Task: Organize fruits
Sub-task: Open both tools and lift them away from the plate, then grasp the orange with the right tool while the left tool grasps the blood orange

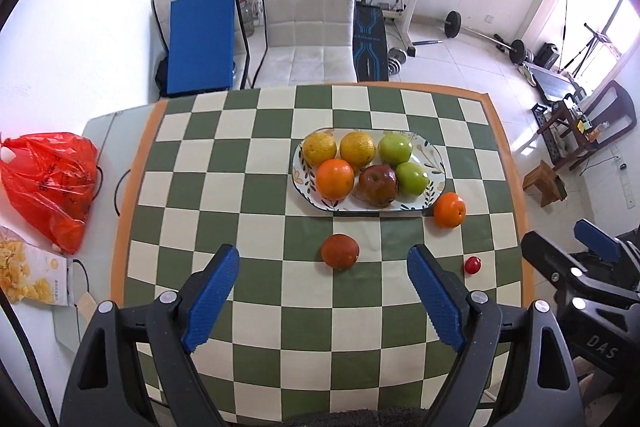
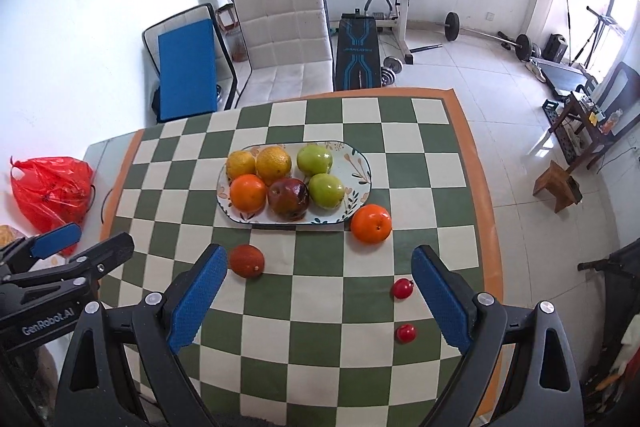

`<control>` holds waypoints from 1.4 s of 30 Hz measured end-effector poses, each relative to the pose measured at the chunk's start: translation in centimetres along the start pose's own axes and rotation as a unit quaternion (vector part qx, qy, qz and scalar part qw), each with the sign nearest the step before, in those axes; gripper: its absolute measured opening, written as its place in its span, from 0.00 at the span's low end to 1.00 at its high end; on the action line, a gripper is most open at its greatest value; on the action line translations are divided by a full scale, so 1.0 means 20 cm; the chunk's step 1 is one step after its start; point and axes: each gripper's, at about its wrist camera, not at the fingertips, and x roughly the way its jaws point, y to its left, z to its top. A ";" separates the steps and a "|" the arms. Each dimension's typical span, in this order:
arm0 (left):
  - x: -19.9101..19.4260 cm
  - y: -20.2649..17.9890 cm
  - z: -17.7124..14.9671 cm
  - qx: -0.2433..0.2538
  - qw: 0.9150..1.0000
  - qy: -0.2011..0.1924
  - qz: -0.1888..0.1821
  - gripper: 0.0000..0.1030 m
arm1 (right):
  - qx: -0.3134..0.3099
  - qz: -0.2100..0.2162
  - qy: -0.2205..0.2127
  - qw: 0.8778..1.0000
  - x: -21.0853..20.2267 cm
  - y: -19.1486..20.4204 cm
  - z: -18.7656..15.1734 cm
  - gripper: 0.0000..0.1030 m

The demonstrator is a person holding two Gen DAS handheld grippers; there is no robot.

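Both wrist views look down on a table covered by a green-and-cream checkered cloth. An oval patterned plate sits towards the far right of the cloth and holds six fruits in two rows: two yellow citrus at the back left, two green apples on the right, one orange at the front left and a dark red apple at the front centre.

Four fruits lie loose on the cloth. A second orange rests just beside the plate's near right end, perhaps touching its rim. A reddish-brown fruit lies in front of the plate, apart from it; its kind cannot be told at this resolution. Two small red fruits, possibly cherry tomatoes, lie near the right edge, the nearer one seen only in the right wrist view.

The left gripper and the right gripper are both spread wide and hold nothing; each hovers above the near part of the cloth.

The step in hand appears to be the choice of the next loose fruit. The reddish-brown fruit lies just beyond the left gripper's fingers, so the next move calls for a descent with the jaws astride it, a gentle closure, and a transfer to a free spot on the crowded plate.
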 end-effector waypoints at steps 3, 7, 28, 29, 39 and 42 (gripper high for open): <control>-0.04 -0.01 -0.02 0.001 1.000 -0.008 0.000 0.83 | 0.003 0.003 -0.009 1.000 -0.06 0.01 -0.01 0.93; -0.07 -0.01 -0.03 -0.001 1.000 -0.011 -0.004 0.83 | 0.010 0.007 -0.012 1.000 -0.10 0.01 -0.03 0.93; 0.30 -0.02 0.10 -0.010 0.999 0.046 0.009 0.98 | 0.129 0.030 0.055 0.990 0.27 -0.39 0.01 0.93; 0.35 -0.01 0.11 -0.013 0.998 0.055 0.008 0.98 | 0.140 0.030 0.062 0.988 0.32 -0.44 0.01 0.93; 1.01 0.05 0.04 -0.103 0.972 0.211 -0.022 0.98 | 0.175 0.052 0.151 0.972 1.07 -0.66 0.04 0.91; 1.15 0.05 0.01 -0.119 0.964 0.237 -0.023 0.98 | 0.157 0.047 0.177 0.970 1.27 -0.62 0.07 0.91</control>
